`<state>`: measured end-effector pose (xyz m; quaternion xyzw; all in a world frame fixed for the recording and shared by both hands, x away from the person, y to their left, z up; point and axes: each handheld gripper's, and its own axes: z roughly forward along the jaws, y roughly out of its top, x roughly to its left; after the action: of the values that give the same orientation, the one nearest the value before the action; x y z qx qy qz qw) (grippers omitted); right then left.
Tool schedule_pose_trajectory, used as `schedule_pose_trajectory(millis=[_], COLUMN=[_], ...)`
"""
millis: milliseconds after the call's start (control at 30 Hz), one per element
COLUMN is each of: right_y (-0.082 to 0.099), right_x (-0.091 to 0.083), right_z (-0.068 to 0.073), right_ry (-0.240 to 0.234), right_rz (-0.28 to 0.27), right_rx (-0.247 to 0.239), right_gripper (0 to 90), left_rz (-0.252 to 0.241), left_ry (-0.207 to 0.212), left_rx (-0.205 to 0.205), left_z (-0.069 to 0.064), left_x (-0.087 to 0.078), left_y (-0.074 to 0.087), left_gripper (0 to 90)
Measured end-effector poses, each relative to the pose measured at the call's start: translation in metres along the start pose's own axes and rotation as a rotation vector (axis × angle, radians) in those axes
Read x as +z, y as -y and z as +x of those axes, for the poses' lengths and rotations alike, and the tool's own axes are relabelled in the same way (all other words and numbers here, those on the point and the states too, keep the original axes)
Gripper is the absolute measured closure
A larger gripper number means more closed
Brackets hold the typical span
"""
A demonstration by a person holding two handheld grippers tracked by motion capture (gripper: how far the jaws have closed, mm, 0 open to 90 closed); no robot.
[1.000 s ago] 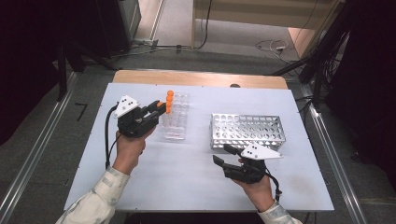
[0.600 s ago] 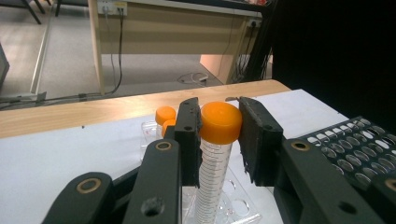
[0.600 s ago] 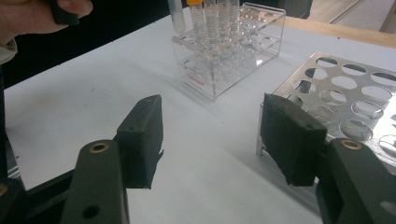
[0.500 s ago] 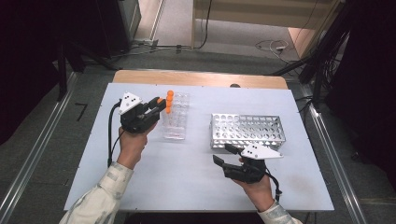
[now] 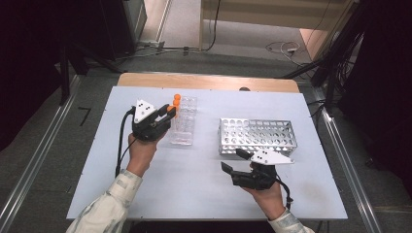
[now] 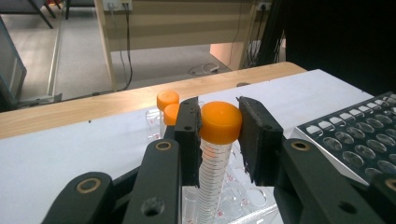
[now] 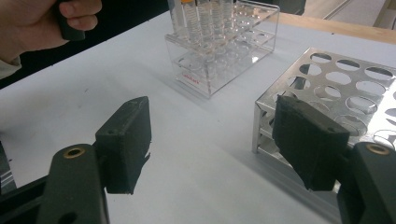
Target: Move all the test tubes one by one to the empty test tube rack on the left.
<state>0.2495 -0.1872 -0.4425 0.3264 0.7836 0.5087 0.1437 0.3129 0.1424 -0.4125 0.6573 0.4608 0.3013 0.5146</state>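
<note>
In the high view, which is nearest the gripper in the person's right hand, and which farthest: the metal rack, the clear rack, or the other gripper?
From the right gripper:
1. Metal rack, just beyond it.
2. Clear rack, farther off to its left.
3. Left gripper, at the clear rack's left side.

Orange-capped tube [image 6: 219, 122], clear plastic rack [image 5: 183, 127], silver metal rack [image 5: 256, 137].

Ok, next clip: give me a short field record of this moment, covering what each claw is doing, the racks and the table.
left claw: shut on the orange cap of a clear graduated tube, upright over the clear plastic rack
right claw: open, nothing between its jaws, which have just been opening; low over the table beside the metal rack
clear plastic rack: two more orange-capped tubes at its far end
perforated metal rack: no tubes visible
surface: pale blue table top
</note>
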Motion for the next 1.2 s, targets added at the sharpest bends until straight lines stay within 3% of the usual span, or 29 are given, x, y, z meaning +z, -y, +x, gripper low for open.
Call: schedule_pose_trajectory(millis=[200, 633, 933, 1200], right_y=[0.0, 0.0, 0.0, 0.0], right_x=[0.0, 0.001, 0.001, 0.0], right_z=[0.0, 0.0, 0.0, -0.002], right_ry=[0.002, 0.003, 0.003, 0.012], right_rz=[0.0, 0.004, 0.004, 0.002], right_rx=[0.0, 0.001, 0.002, 0.009], right_gripper=[26.4, 26.4, 26.4, 26.4], left_rz=[0.015, 0.045, 0.041, 0.039], left_ry=[-0.014, -0.022, -0.008, 0.015], left_rx=[0.028, 0.003, -0.015, -0.04], left_z=[-0.004, -0.003, -0.003, -0.004], left_x=[0.004, 0.009, 0.005, -0.004], left_y=[0.008, 0.024, 0.024, 0.022], left_gripper=[69.6, 68.3, 61.4, 48.9])
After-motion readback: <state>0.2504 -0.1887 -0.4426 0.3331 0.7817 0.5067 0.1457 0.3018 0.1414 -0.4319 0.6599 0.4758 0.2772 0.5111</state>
